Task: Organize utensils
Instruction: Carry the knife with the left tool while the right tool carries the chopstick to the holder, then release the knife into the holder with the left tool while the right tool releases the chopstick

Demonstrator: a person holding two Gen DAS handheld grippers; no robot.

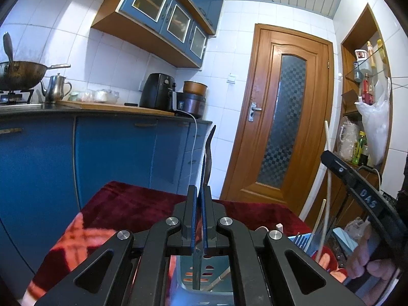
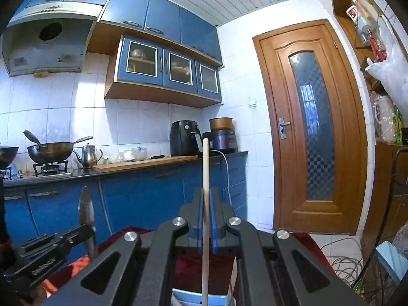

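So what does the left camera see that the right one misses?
Only the left camera shows the slotted basket under its gripper, a fork beside it, and the dark utensil seen edge-on in its fingers. Only the right camera shows the range hood and the wooden stick clamped in its own gripper. Both show the wok, kettle, air fryer, door and red cloth.
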